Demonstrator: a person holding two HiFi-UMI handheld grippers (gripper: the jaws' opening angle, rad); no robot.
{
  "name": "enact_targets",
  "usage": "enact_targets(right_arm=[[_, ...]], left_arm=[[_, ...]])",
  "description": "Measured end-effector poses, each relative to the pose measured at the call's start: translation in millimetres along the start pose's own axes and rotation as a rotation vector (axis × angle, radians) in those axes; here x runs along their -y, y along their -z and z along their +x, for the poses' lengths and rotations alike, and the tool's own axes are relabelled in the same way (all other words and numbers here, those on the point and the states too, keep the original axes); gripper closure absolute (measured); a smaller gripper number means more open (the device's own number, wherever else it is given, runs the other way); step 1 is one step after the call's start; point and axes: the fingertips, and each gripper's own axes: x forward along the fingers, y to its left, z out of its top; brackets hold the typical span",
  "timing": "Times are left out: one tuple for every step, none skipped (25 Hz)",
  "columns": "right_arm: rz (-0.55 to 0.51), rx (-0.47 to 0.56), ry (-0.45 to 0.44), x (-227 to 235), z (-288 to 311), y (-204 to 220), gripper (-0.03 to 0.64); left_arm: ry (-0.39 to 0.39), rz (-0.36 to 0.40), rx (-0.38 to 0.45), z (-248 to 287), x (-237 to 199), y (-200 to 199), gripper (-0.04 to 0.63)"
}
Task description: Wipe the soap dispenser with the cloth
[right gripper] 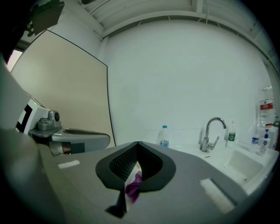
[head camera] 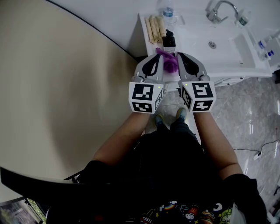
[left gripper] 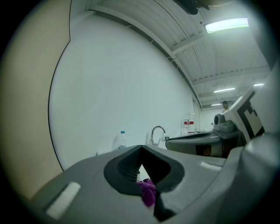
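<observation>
A black soap dispenser [head camera: 168, 40] stands at the left end of the white counter [head camera: 192, 39]. Just in front of it, by the counter's near edge, lies a crumpled purple cloth [head camera: 169, 62]. Both grippers hover side by side over that edge with the cloth showing between them. My left gripper [head camera: 158, 57] is shut, and a bit of purple cloth [left gripper: 148, 191] shows through the gap under its tips. My right gripper [head camera: 182, 55] is also shut, with cloth [right gripper: 133, 183] and white counter visible below its jaws. Neither gripper view shows the dispenser.
A sink basin [head camera: 213, 43] with a chrome faucet [head camera: 217, 9] takes up the counter's right part. A water bottle [head camera: 167, 10] and some wooden sticks [head camera: 155, 28] are behind the dispenser. A beige wall [head camera: 57, 78] runs on the left. Small bottles [head camera: 264, 49] stand at the far right.
</observation>
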Motion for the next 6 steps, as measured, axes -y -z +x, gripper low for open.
enact_targets(right_arm=[[-0.003, -0.003, 0.001, -0.1, -1.2, 0.4, 0.598], [-0.006, -0.007, 0.001, -0.2, -2.5, 1.0, 0.598], [-0.008, -0.011, 0.001, -0.5, -3.9, 1.7, 0.598], [-0.010, -0.015, 0.001, -0.9, -5.1, 2.4, 0.598], [-0.010, -0.018, 0.002, -1.2, -6.2, 2.9, 0.598], [-0.010, -0.020, 0.003, -1.6, -7.3, 3.3, 0.598]], left_arm=[[0.002, -0.002, 0.000, -0.2, 1.0, 0.1, 0.594], [0.004, -0.004, 0.001, -0.5, 2.0, 0.2, 0.594], [0.007, -0.007, 0.000, -1.0, 3.0, 0.3, 0.594], [0.009, -0.009, -0.001, -1.5, 3.8, 0.3, 0.594], [0.011, -0.010, -0.002, -2.0, 4.5, 0.3, 0.594], [0.014, -0.011, -0.003, -2.5, 5.1, 0.1, 0.594]])
